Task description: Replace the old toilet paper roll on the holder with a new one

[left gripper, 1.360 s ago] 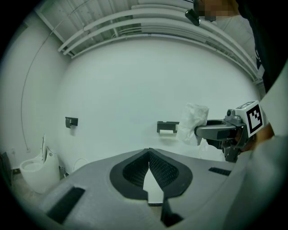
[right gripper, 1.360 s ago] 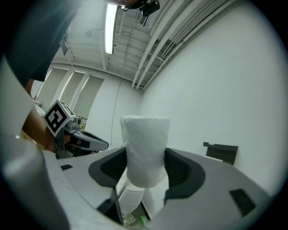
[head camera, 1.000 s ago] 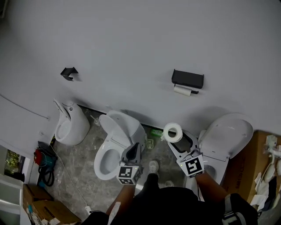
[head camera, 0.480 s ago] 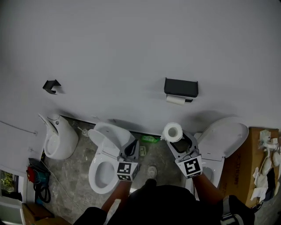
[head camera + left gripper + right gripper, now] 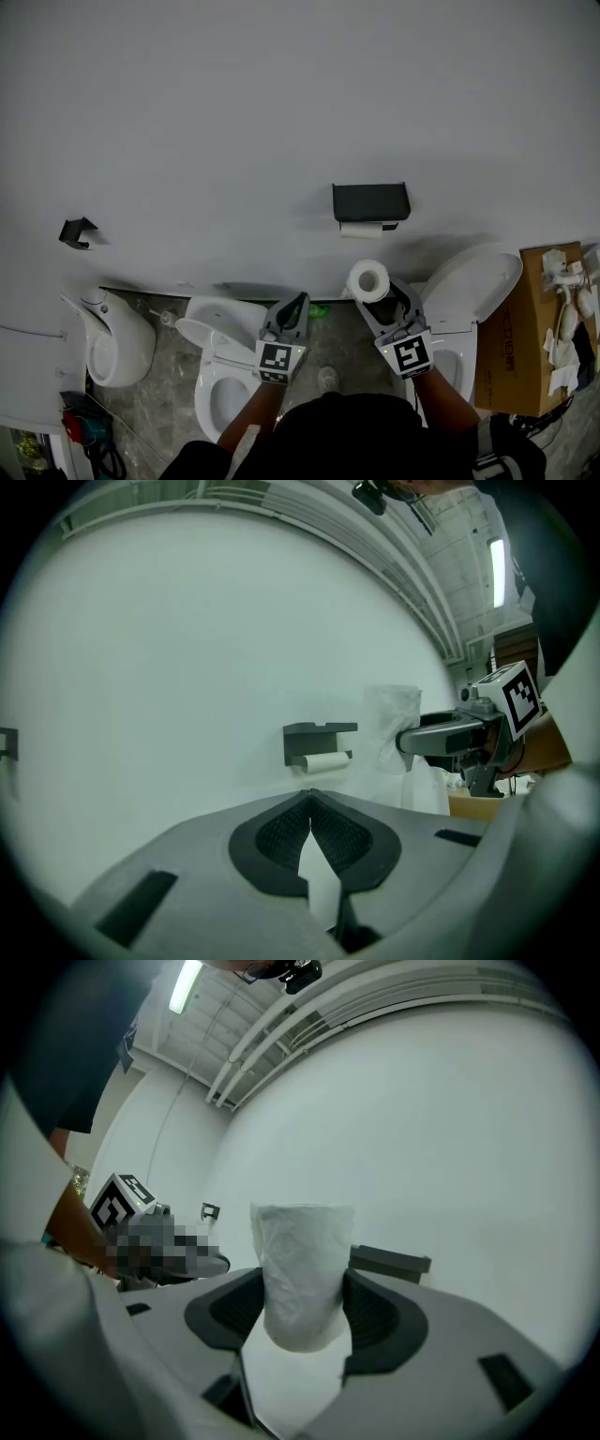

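The right gripper [image 5: 302, 1288] holds a wrapped toilet paper roll [image 5: 302, 1255] upright, its two dark ribbed pads [image 5: 230, 1312] pressing in on the roll's sides. The crinkled white wrapping rises well above the jaws. Behind it stands a plain white wall; a dark holder [image 5: 392, 1262] juts from it, half hidden by the roll. Farther left, a small dark hook [image 5: 208, 1210] is fixed to the wall. At the left edge the left gripper [image 5: 214, 1262] reaches in level, its marker cube [image 5: 119, 1206] tilted. A strip light [image 5: 186, 985] glows on the ceiling.
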Tool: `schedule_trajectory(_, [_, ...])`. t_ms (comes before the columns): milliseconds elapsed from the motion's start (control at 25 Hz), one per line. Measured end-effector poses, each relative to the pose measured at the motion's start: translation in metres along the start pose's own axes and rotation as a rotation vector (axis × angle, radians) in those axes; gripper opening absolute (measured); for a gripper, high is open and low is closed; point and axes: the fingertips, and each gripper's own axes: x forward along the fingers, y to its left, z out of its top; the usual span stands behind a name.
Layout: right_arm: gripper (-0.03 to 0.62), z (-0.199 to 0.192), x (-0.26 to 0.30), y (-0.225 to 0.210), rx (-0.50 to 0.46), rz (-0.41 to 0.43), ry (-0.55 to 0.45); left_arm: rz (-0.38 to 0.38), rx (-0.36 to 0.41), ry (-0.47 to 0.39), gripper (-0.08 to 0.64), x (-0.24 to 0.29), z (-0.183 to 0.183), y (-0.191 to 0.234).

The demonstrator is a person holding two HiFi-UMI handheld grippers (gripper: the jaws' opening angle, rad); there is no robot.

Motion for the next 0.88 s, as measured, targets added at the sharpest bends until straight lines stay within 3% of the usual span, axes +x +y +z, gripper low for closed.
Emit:
schedule_trajectory(400, [0.258,-0.012,0.008,-0.020,0.025,-0.145,0.058,-0.198,0.148,-0.045,0.005,0.033,0.021,-0.015])
schedule_trajectory(600, [0.258,-0.014,0.006,-0.033,0.025,-0.177,0.061,-0.219,0.189,-0.072,0.005,0.041,0.028,-0.022])
schedule_trajectory(880, [0.258,-0.025,-0.006,-0.054,0.062,-0.178,0.077,-0.179,0.216,-0.049,0.005,0.063,0.028,-0.033])
